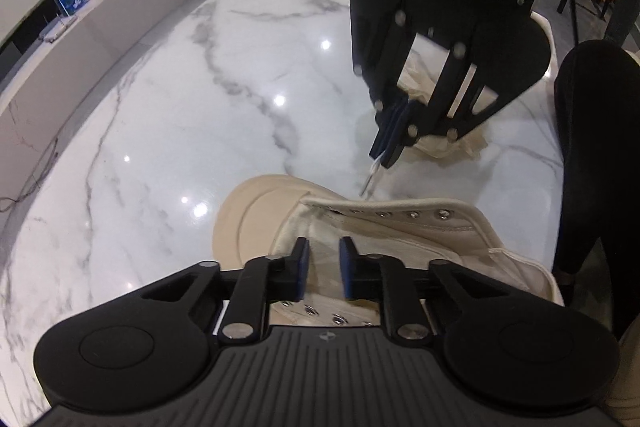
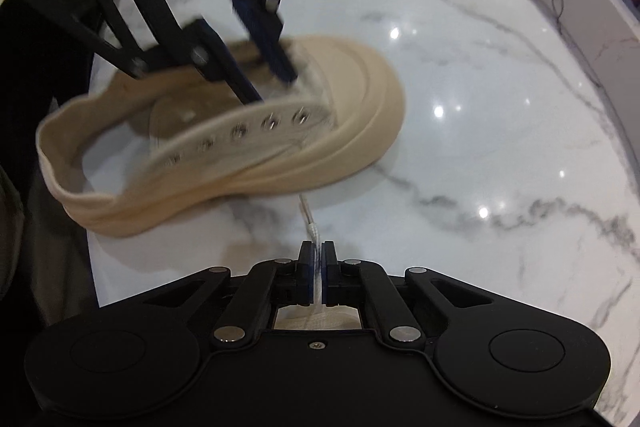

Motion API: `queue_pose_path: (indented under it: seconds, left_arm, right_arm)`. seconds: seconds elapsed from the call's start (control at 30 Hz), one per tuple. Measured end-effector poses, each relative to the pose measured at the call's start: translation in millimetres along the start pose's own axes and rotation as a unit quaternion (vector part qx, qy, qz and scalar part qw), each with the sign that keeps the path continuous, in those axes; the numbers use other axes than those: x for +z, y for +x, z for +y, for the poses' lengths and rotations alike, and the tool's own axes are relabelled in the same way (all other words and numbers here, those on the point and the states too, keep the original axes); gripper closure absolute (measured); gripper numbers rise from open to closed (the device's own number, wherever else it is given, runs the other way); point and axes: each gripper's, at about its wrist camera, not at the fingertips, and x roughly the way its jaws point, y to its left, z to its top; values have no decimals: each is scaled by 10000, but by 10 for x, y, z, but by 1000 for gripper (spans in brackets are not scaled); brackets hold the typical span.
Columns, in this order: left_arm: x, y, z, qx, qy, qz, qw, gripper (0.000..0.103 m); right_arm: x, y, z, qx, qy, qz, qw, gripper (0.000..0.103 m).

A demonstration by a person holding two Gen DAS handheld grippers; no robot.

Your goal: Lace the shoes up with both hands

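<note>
L gripper [image 1: 323, 269] is pitched steeply down over the cream canvas high-top shoe w/ thick rubber sole [image 2: 224, 147], sitting on the white grey-veined marble table [image 1: 180, 87]. From the R wrist cam I see its blue-padded fingers [image 2: 264, 35] dipped into the shoe's throat near the toe-end eyelets; jaws narrowly apart. I can't tell whether the pads actually press the tongue or canvas.

R gripper [image 2: 318, 277] also points steeply down, at about 1 o'clock of the shoe in the L wrist cam, off the sole's side. Its jaws are pinched tight on the thin white shoelace [image 2: 316, 239]; the lace's clear-tipped end [image 2: 306, 205] sticks out past the pads toward 12 o'clock, near the sole edge.

Shoe's long axis in the R cam runs from heel at 8 o'clock to toe at 2 o'clock; opening faces up. The shoe is blurred there.

A crumpled cream cloth [image 1: 440, 143] lies behind the R gripper.
</note>
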Motion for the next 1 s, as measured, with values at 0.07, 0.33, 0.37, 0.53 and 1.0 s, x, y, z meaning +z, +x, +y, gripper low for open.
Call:
queue_pose_path:
  seconds: [0.07,0.33,0.37,0.53,1.0]
  left_arm:
    - [19,6,6,7,46,-72,10000,92]
    - [47,61,-48,41,387,-58,9992,92]
    - [47,58,-52,15,390,-53,9992,92]
    - [55,44,-50,-77,335,-16,9994,92]
    - [55,89,-40,-105,383,20,9992,92]
  right_arm:
    - [29,-120,-13,13,-22,-91,10000,101]
    - [139,-275,-45,174,-173,-179,9995,99]
    - [163,-246,-59,187,-237,-159,9994,97]
    - [233,54,27,173,-636,121,9978,70]
    - [221,358,73,112,-862,562,9946,92]
